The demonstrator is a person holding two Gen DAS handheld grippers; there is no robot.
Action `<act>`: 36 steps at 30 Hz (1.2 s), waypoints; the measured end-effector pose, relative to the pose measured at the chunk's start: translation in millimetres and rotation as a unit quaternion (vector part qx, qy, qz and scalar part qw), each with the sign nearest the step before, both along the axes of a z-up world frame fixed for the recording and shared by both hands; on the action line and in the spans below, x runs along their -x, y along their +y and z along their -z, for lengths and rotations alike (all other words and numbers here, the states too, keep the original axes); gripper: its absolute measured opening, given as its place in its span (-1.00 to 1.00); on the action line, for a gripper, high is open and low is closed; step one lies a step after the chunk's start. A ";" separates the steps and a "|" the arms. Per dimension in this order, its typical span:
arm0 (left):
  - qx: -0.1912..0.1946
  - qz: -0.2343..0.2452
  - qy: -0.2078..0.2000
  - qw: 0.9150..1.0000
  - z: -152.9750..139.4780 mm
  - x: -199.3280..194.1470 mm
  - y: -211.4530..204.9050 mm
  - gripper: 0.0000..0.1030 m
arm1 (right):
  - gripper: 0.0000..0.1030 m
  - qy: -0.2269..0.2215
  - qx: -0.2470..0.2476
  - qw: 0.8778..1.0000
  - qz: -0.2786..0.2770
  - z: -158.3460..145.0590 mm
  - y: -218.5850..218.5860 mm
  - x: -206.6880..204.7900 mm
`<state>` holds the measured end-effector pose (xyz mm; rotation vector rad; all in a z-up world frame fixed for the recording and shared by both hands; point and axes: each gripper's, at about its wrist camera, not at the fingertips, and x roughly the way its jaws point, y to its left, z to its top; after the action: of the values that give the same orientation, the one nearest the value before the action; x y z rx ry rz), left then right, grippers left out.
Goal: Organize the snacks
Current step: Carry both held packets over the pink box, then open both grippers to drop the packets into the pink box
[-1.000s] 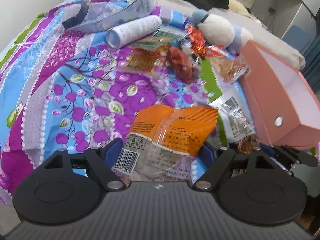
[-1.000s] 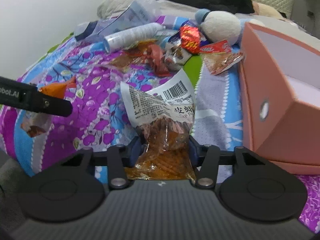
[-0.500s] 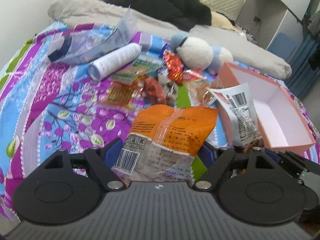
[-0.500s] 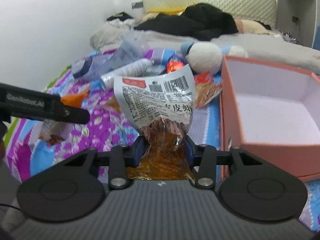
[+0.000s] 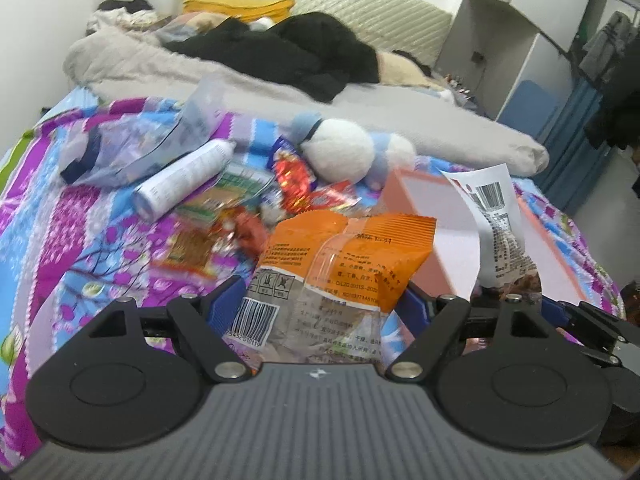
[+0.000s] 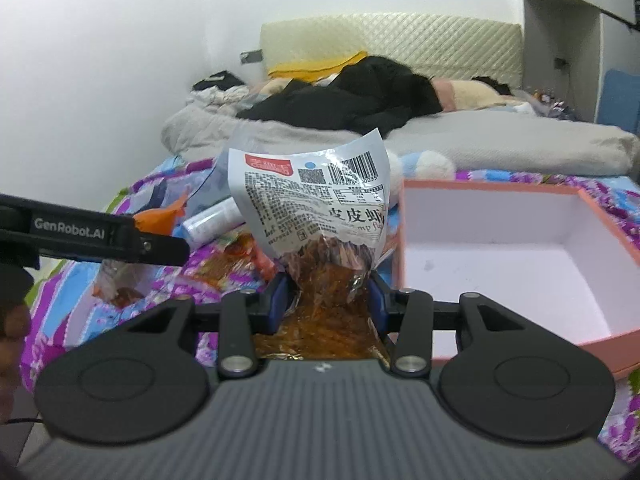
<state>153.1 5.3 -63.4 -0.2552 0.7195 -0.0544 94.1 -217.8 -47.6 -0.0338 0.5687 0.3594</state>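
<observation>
My left gripper (image 5: 320, 300) is shut on an orange and clear snack bag (image 5: 340, 264), held up above the flowered bedspread. My right gripper (image 6: 326, 296) is shut on a white printed bag of brown shrimp snacks (image 6: 316, 216); the same bag (image 5: 500, 224) shows at the right of the left wrist view. An open pink box (image 6: 500, 248) with a white inside sits on the bed just right of the right gripper, and its near wall (image 5: 412, 196) lies behind the orange bag. More snack packets (image 5: 296, 184) lie scattered on the bed ahead.
A white tube (image 5: 184, 180), a clear plastic bag (image 5: 136, 148) and a white and blue plush toy (image 5: 344, 152) lie among the packets. Grey bedding and black clothes (image 5: 280, 56) are piled behind. A white shelf unit (image 5: 520, 40) stands at the right; the wall is on the left.
Both grippers have risen with their bags and tipped up, so the view now takes in the headboard. The pink box's open inside has come into sight.
</observation>
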 end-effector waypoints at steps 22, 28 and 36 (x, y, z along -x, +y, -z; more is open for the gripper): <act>0.007 0.127 -0.017 0.992 -19.4 -107.4 -137.0 0.62 | -0.12 -0.017 0.013 0.989 0.146 -23.8 -117.2 -60.8; 0.002 0.143 0.021 0.990 2.3 -139.2 -163.1 0.62 | -0.12 0.031 0.021 0.987 0.158 3.1 -139.2 -84.1; -0.017 0.147 0.062 0.987 26.8 -168.6 -191.4 0.62 | -0.12 0.084 0.014 0.984 0.154 37.4 -158.2 -107.3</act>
<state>321.7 -186.1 -90.2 -0.1182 0.8768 -0.3094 201.4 -376.0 -85.0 0.0579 0.7346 0.0529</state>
